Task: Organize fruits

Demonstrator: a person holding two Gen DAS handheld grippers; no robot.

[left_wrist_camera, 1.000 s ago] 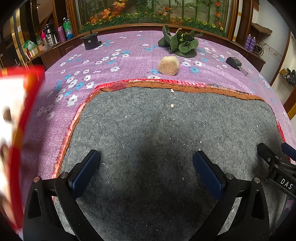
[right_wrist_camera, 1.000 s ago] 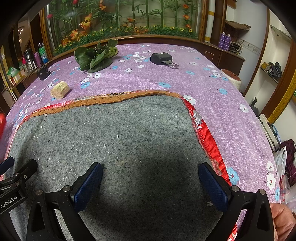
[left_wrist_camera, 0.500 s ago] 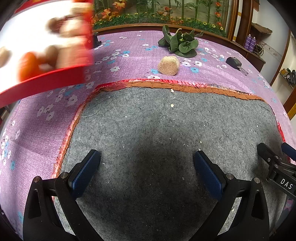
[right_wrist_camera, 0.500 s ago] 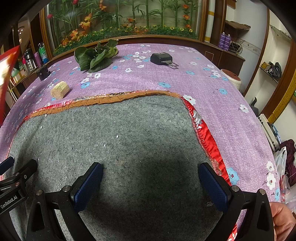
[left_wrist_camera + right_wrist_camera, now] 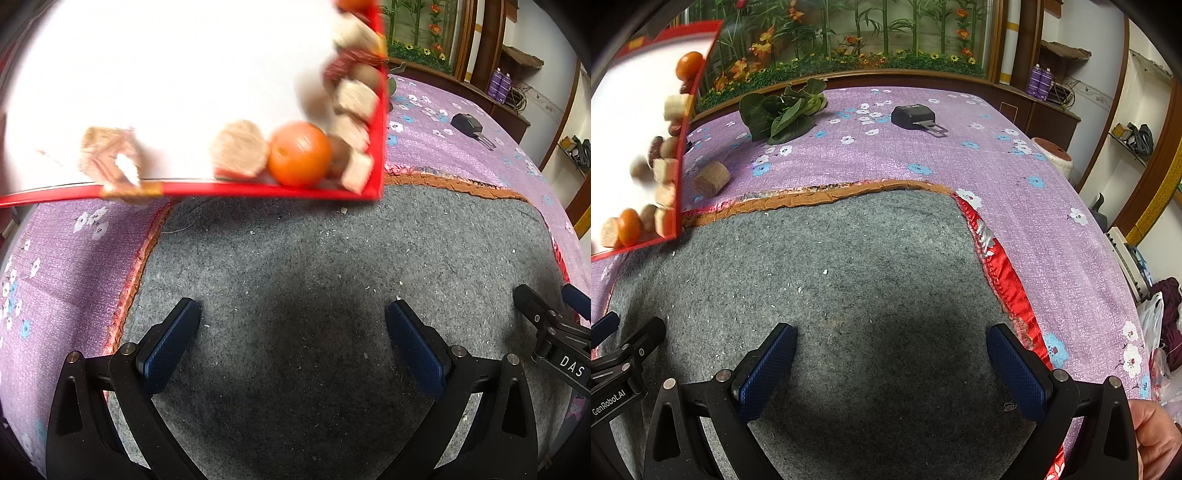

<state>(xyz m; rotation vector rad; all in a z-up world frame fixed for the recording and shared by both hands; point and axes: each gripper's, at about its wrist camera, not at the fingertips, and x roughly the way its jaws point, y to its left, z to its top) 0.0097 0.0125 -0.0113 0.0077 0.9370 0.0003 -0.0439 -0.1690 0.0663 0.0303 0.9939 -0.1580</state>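
Black frames w/ silver screws, blue textured fingers, bare-skinned hand.

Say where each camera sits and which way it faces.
Left wrist: on the left gripper, facing forward over the grey mat at the tilted red tray; its open fingers show.
Right wrist: on the right gripper, facing the mat and purple cloth; open fingers and a hand show.
Shared: tray, mat, orange.
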